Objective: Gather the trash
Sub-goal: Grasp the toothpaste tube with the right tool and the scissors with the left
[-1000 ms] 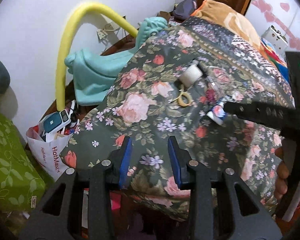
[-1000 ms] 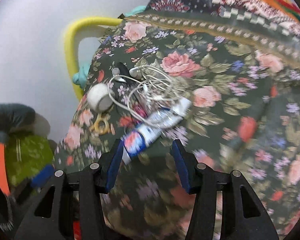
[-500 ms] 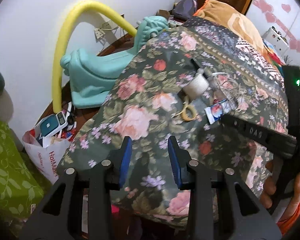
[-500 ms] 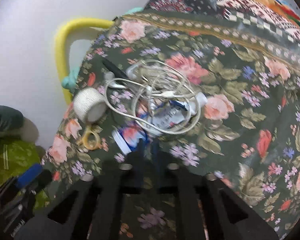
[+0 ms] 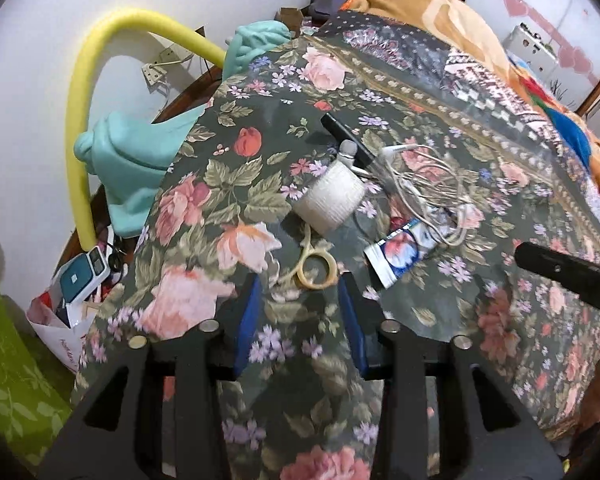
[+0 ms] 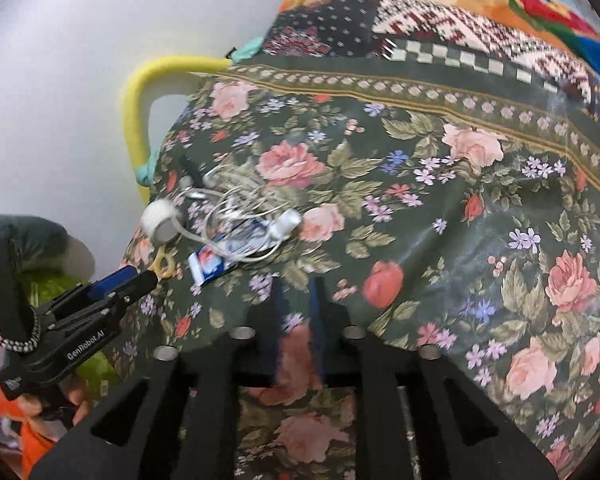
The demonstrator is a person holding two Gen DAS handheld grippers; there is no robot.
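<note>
Opening empty left hand-held gripper (image 5: 300, 312), right hand-held gripper (image 6: 300, 312) likewise, bag (image 5: 66, 332) holding scale (image 5: 82, 276)

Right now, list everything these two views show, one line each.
floral bedcover: one, dark green with pink roses, over the bed
tape roll: one, white, on the bedcover
scissors: one pair, cream handles, below the tape roll
earphone cable: one tangle, white, right of the tape roll
wrapper: one, blue and white, partly under the cable
foam tube: one, yellow, arched by the wall
cloth: one, teal, beside the bed
bag: one, white, on the floor
left hand-held gripper: black, blue pads, jaws opening, nothing between them
right hand-held gripper: black, jaws opening, empty
</note>
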